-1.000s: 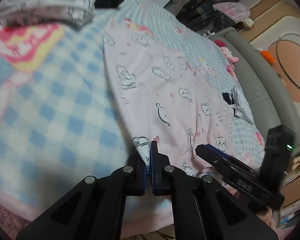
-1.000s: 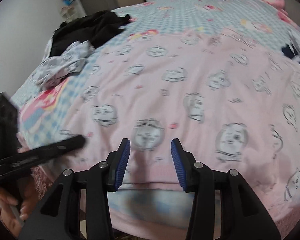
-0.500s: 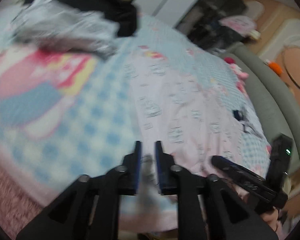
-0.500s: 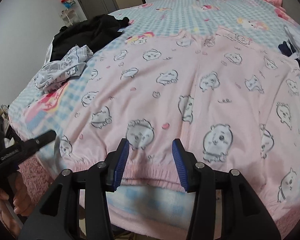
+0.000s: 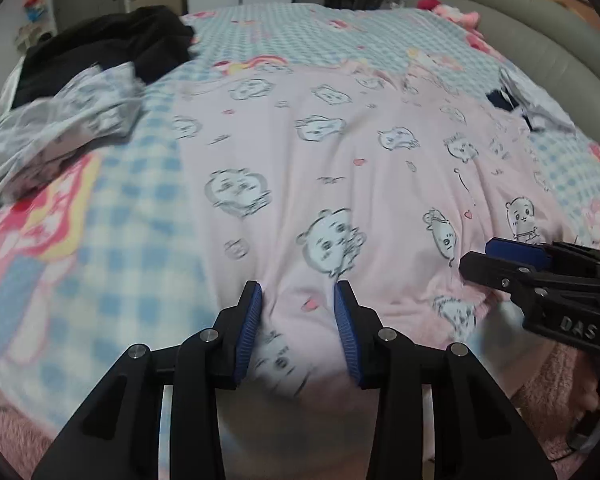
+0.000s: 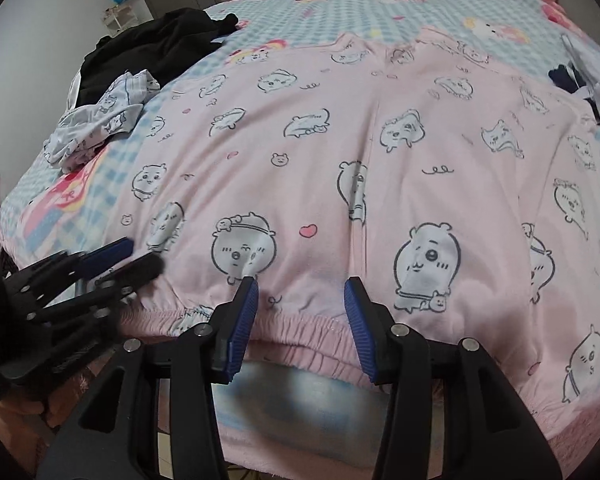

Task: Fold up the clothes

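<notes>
The left gripper (image 5: 298, 294) is opening its jaws above the near edge of the pink pyjama trousers (image 5: 340, 160), gripping nothing. The right gripper (image 6: 300, 292) is hovering half open over the elastic waistband (image 6: 300, 326). The trousers are lying flat on the checked bed cover (image 5: 140, 208), beside a crumpled grey garment (image 6: 100, 124).

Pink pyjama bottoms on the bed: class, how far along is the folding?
Done: the pink pyjama bottoms lie spread flat on the bed. In hand: nothing gripped; the left gripper is opening and the right gripper is open at the waistband. Left: every fold, plus the crumpled white garment and black clothes.
</notes>
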